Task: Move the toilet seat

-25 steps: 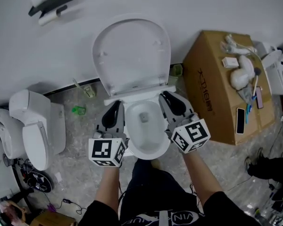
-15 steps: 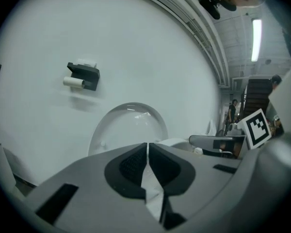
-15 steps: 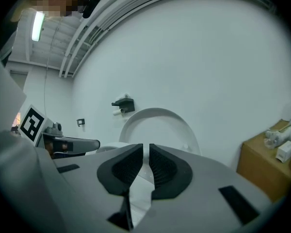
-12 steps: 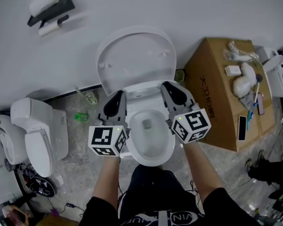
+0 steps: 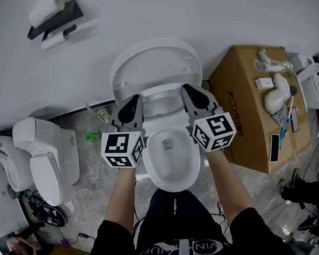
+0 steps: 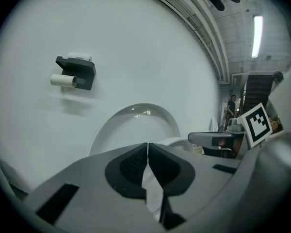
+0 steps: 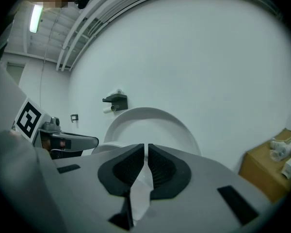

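Observation:
The white toilet seat and lid (image 5: 154,62) stand raised against the wall behind the open bowl (image 5: 148,171). My left gripper (image 5: 135,100) reaches over the bowl's back left, its tips just short of the raised lid's lower edge. Its jaws are shut, pads together and empty (image 6: 148,147). My right gripper (image 5: 186,90) reaches over the back right, also close to the lid's base. Its jaws have just been closing and stand almost together with nothing between them (image 7: 146,148). Both gripper views face the lid's arch (image 6: 131,125) (image 7: 150,125). Neither gripper touches it.
A second toilet (image 5: 40,153) stands on the floor at left. A cardboard box (image 5: 244,110) with small items on top sits at right. A black paper holder (image 5: 53,17) is on the wall. A green item (image 5: 90,137) lies on the floor.
Both grippers have moved forward along the bowl's sides toward the raised lid and the wall. The lid has not moved.

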